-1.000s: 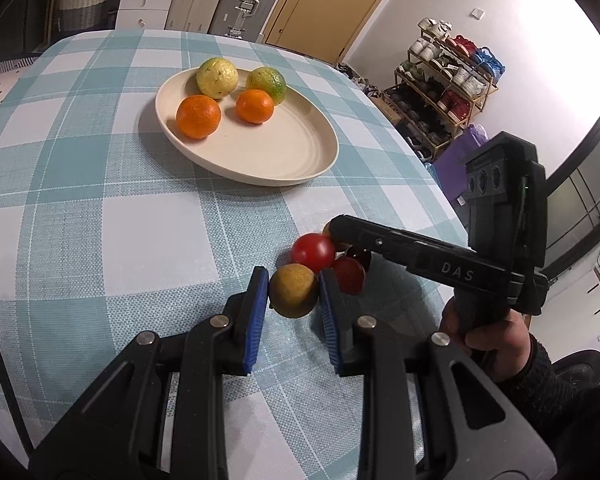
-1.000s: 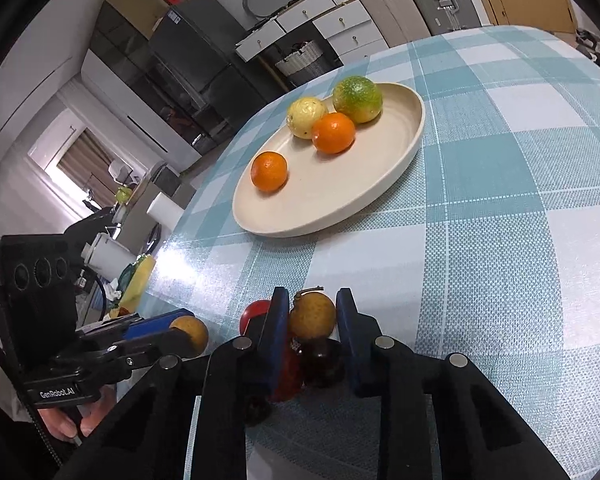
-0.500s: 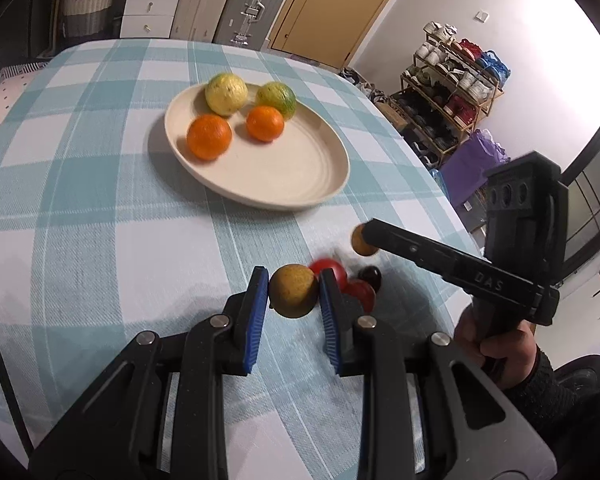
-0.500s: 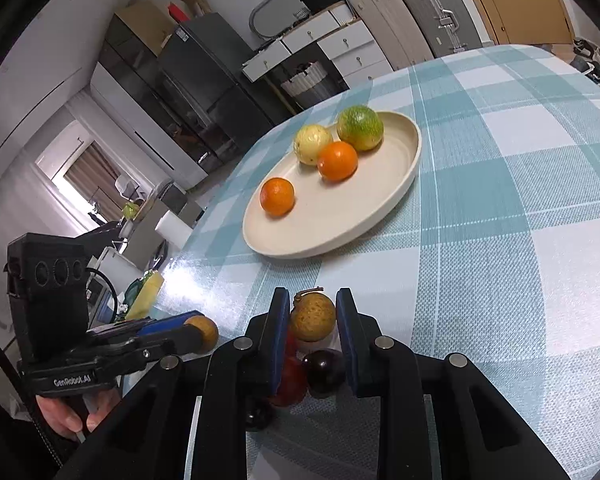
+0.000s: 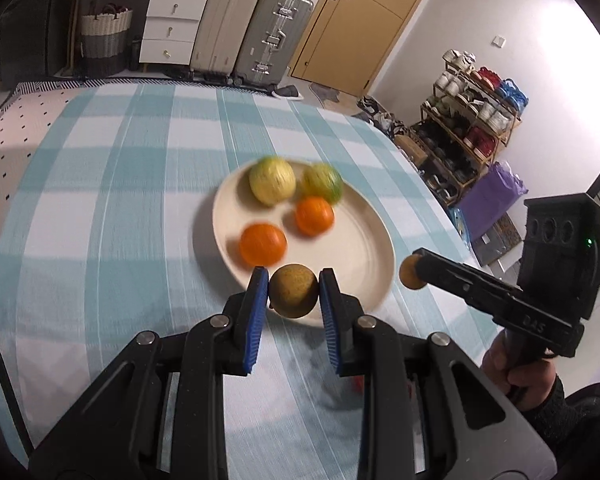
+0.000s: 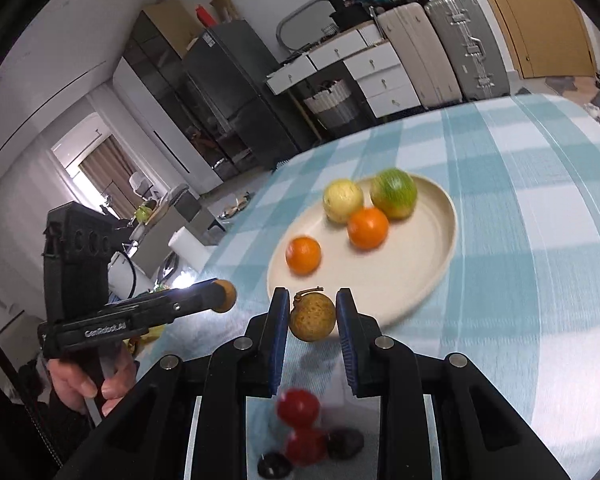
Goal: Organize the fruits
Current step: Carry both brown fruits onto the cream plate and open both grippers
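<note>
My left gripper [image 5: 293,294] is shut on a round brown fruit [image 5: 293,290], held in the air just before the near rim of the cream plate [image 5: 364,256]. My right gripper [image 6: 312,318] is shut on a second brown fruit with a stem [image 6: 313,317], also near the plate's [image 6: 420,272] near rim. The plate holds two oranges [image 5: 263,243] [image 5: 314,216], a yellow fruit [image 5: 272,180] and a green fruit [image 5: 323,182]. Each gripper shows in the other's view, the right [image 5: 410,276] and the left [image 6: 225,296].
Two red fruits [image 6: 298,406] [image 6: 305,446] and two dark ones [image 6: 344,444] [image 6: 274,465] lie on the checked tablecloth [image 6: 520,240] under the right gripper. The table's right edge [image 5: 440,208] is close to the plate. Suitcases [image 5: 272,36] and drawers stand beyond the far edge.
Both grippers have lifted their brown fruits off the table and moved forward toward the plate. The red and dark fruits stay behind on the cloth.
</note>
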Tool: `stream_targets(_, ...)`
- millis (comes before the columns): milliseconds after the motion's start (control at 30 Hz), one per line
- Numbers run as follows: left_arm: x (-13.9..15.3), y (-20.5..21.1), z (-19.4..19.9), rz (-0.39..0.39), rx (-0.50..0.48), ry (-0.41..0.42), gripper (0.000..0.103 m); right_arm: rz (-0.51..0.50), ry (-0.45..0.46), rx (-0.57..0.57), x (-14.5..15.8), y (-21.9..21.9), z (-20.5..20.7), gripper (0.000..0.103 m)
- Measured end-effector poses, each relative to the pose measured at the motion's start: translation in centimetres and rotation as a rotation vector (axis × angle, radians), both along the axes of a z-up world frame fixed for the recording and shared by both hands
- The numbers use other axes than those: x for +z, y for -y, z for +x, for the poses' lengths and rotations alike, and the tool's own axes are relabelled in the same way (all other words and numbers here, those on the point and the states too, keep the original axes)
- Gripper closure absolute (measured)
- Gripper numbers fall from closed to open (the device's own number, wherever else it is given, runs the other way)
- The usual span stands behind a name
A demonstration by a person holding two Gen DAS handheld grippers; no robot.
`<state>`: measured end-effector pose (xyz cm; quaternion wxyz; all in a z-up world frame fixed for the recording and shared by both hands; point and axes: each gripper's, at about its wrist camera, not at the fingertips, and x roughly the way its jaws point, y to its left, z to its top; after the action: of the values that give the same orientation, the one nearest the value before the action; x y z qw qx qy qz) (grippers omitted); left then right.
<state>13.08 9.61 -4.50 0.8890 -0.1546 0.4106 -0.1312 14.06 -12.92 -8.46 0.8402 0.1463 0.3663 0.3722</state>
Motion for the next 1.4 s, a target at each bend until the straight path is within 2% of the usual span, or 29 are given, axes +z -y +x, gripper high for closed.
stream_targets(267, 0.3, -0.9, 5.2, 0.006, 0.001, 0.002, 0.080, -0.014, 0.038, 0.025, 1.8, -2.4, 3.3, 0.079)
stream_targets(700, -2.5, -2.0, 11.5, -0.043, 0.005, -0.052, 0.080, -0.046, 0.035, 0.048, 1.0, -5.9, 7.3, 0.079)
stream_targets(967, -3.9, -2.4, 12.8, -0.075, 0.004, -0.075, 0.080, -0.106, 0.062, 0.072, 0.1, -8.3, 7.7, 0.079)
stream_targets(1267, -4.4, -1.8, 13.5, -0.087, -0.006, -0.076, 0.080, -0.156, 0.058, 0.058, -0.9, -8.9, 8.8, 0.078)
stream_targets(1367, -4.0, -1.5, 13.3, -0.085, -0.012, -0.066, 0.079, -0.149, 0.055, 0.038, -0.9, -8.4, 9.1, 0.076)
stream_targets(1400, -3.8, -1.5, 13.2, -0.085, -0.010, -0.066, 0.078, -0.146, 0.058, 0.033, -0.9, -8.2, 9.1, 0.070)
